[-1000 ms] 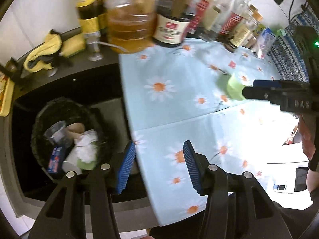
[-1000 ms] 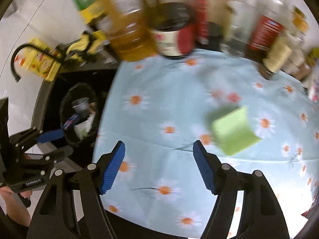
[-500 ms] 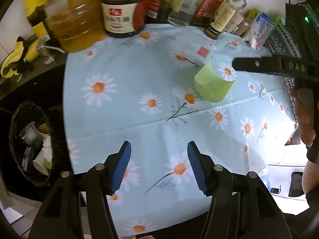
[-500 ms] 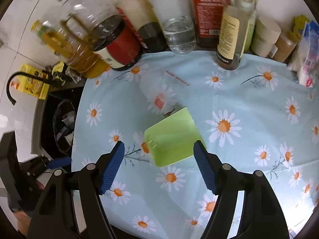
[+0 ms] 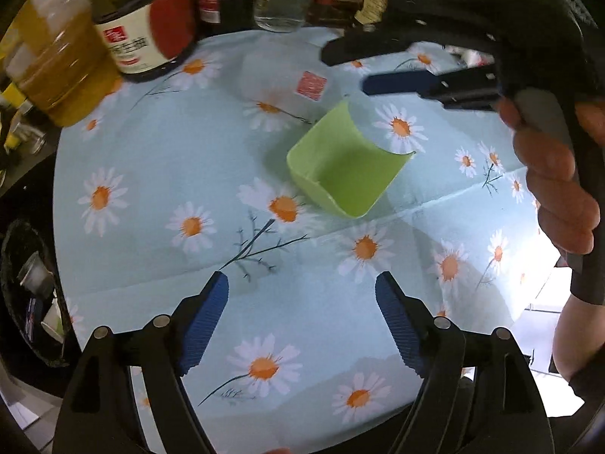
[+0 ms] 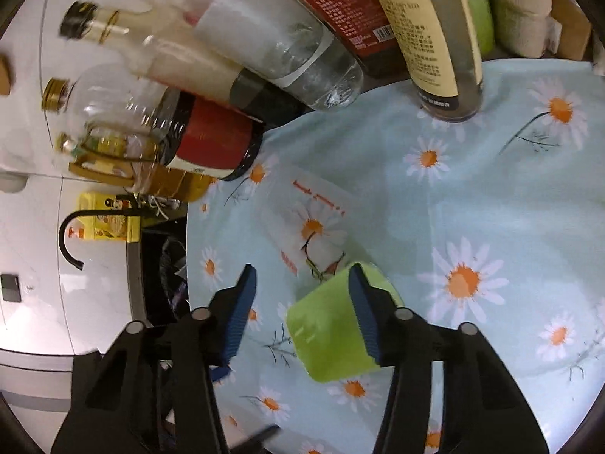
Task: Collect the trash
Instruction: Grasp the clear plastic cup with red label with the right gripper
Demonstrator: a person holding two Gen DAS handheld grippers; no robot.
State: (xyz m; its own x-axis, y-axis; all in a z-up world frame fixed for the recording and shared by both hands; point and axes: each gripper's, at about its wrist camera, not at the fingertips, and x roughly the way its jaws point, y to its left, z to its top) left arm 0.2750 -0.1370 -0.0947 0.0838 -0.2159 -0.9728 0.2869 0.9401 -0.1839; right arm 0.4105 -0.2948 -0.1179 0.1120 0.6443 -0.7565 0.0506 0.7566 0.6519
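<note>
A light green plastic cup lies on its side on the daisy tablecloth, its mouth toward my left gripper. A clear plastic wrapper with a red mark lies flat just behind it. My left gripper is open and empty, short of the cup. My right gripper is open and low over the cloth; the green cup lies partly between its fingers, against the right one. The clear wrapper is just ahead of it. The trash bin with rubbish inside sits off the table's left edge.
Several bottles and jars stand along the back of the table, among them an oil jug, a red-labelled jar and a clear water bottle. A black tap and sink area lie to the left, beyond the table edge.
Both grippers moved in over the table toward the green cup. The right gripper dropped low so the cup now sits between its fingers. The bin slid to the left edge of view.
</note>
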